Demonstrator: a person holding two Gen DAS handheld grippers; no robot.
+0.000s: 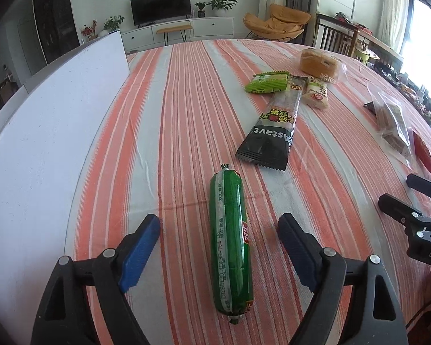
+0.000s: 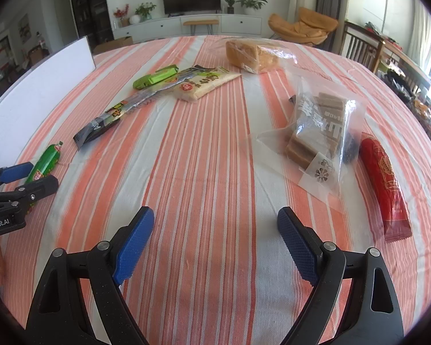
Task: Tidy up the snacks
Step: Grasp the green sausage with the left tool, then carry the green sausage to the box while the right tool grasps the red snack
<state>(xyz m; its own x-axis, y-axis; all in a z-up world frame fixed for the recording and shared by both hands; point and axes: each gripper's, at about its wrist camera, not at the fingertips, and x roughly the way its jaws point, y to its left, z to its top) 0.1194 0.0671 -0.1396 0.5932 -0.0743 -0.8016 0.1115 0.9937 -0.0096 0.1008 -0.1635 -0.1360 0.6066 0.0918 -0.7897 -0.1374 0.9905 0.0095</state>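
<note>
Green sausage [image 1: 231,244]: lies lengthwise on the striped tablecloth [image 1: 169,132], lower centre, between the spread fingers of the left gripper [image 1: 219,237]; close squarely across its middle to prevent rolling. Right gripper [image 2: 215,230]: fingers apart, holding nothing. Right view alone shows the red sausage [image 2: 383,184] fully at its right edge.

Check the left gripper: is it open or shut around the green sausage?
Open. The left gripper has its blue fingers spread on either side of the green sausage, with striped cloth showing in the gap on both sides; neither pad touches it.
</note>
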